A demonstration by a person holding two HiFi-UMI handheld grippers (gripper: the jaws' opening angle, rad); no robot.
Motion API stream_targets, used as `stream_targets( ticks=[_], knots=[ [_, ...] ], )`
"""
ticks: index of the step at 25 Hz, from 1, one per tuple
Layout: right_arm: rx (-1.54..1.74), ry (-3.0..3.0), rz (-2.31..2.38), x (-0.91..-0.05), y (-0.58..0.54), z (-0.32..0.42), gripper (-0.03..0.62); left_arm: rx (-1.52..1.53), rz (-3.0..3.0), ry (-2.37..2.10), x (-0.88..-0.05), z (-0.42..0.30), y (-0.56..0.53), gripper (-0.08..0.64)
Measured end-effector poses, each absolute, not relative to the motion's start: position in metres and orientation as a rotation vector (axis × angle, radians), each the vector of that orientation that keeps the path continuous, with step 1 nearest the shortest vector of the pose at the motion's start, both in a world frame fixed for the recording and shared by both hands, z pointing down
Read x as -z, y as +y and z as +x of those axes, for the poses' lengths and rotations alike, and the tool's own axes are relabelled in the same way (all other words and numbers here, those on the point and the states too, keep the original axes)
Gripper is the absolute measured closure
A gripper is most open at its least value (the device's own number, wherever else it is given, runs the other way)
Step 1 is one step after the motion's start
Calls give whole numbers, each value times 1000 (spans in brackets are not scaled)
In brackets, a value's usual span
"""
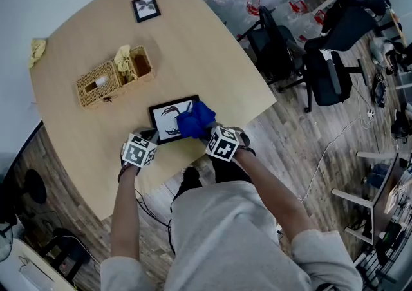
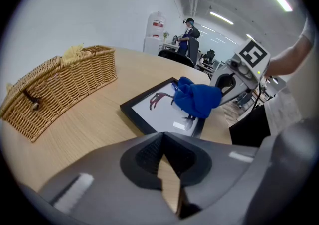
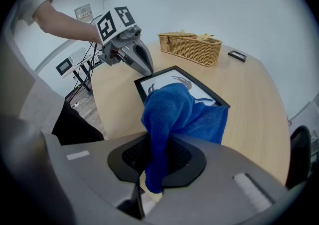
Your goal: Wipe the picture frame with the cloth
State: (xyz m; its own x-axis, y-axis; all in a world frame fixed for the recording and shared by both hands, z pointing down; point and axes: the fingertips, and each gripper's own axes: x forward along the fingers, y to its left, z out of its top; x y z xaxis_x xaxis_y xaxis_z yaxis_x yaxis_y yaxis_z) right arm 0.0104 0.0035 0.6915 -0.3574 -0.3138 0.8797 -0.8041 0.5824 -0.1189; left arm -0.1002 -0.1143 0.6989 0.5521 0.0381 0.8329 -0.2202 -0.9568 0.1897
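**A:** What lies on the pale wooden surface [image 1: 206,64]?

**B:** A wicker basket [image 1: 103,84] stands left of centre, with something yellow tucked in its right compartment. Near of it, by the near edge, a black picture frame [image 1: 166,121] lies flat, showing a dark drawing on white.

**A:** And the cloth?

**B:** The blue cloth [image 1: 196,121] sits bunched on the right part of the frame. The right gripper [image 3: 157,144] has its jaws closed on a fold of it, and the rest spills forward over the glass.

**A:** The other hand?

**B:** The left gripper [image 2: 162,137] is at the frame's near-left corner. Its jaws are pressed together with nothing between them. Whether it touches the frame cannot be told.

**A:** Anything smaller?

**B:** A small black frame [image 1: 146,8] lies at the far edge, well apart from the rest. A crumpled yellow cloth [image 1: 37,50] sits at the far-left rim.
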Motion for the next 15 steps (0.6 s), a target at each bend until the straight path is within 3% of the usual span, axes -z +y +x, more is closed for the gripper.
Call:
stream_targets(
  ticks=[15],
  knots=[
    [-637,-1949,828,-690,-17,-36,546,-1330,2540,-119,-698,-99,-115,508]
  ],
)
